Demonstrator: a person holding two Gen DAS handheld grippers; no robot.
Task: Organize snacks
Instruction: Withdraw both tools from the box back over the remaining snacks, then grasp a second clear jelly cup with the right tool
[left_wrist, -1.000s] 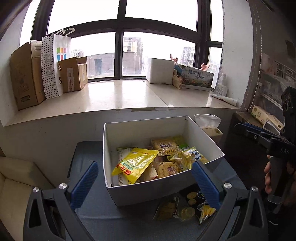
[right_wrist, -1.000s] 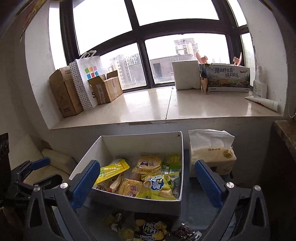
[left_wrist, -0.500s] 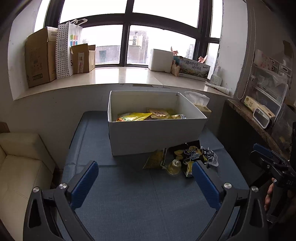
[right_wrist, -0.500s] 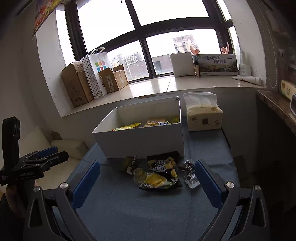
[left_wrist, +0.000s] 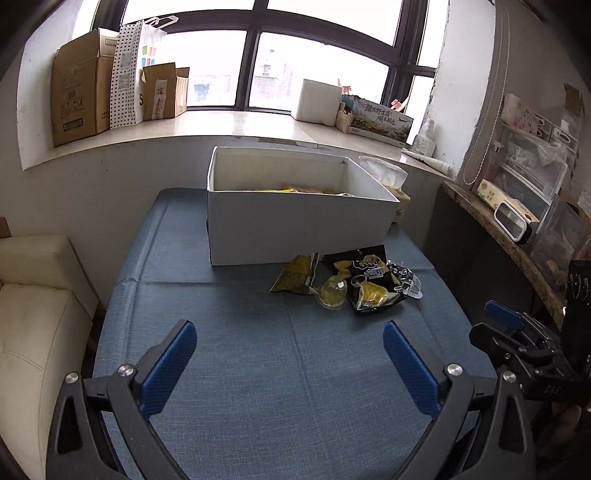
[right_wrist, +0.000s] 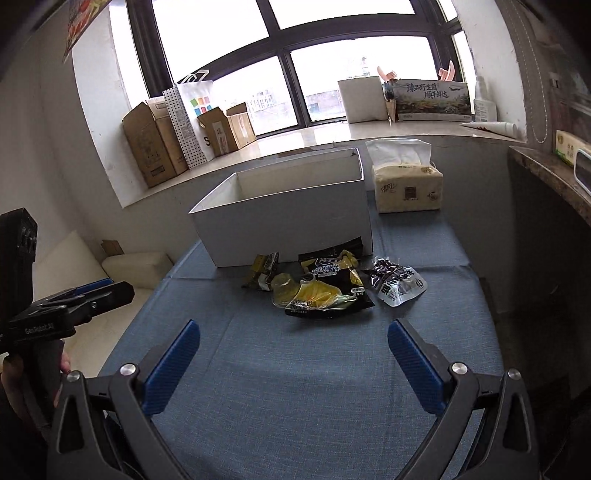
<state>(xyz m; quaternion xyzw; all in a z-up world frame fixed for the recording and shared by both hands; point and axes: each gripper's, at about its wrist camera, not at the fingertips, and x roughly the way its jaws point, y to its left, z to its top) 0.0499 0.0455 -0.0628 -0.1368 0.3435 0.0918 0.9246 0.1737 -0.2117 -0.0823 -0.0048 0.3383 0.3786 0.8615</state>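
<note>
A white open box (left_wrist: 295, 221) (right_wrist: 288, 221) with snack packs inside stands at the far end of the blue-clothed table (left_wrist: 258, 369). In front of it lie loose snacks: a black-and-yellow chip bag (left_wrist: 369, 284) (right_wrist: 325, 288), a small olive packet (left_wrist: 295, 278) (right_wrist: 263, 269), a clear jelly cup (left_wrist: 333, 293) (right_wrist: 283, 286) and a dark clear-edged packet (right_wrist: 397, 284) (left_wrist: 406, 282). My left gripper (left_wrist: 290, 363) is open and empty, low over the near table. My right gripper (right_wrist: 293, 363) is open and empty, also well short of the snacks.
A tissue pack (right_wrist: 406, 188) stands right of the box. Cardboard boxes (left_wrist: 79, 85) and a dotted paper bag (left_wrist: 131, 74) sit on the windowsill. A cream sofa (left_wrist: 33, 314) is at the left, a cluttered dark shelf (left_wrist: 517, 221) at the right.
Both grippers have pulled back and down from above the box to the near end of the table. The loose snacks now lie farther ahead. Both stay open.
</note>
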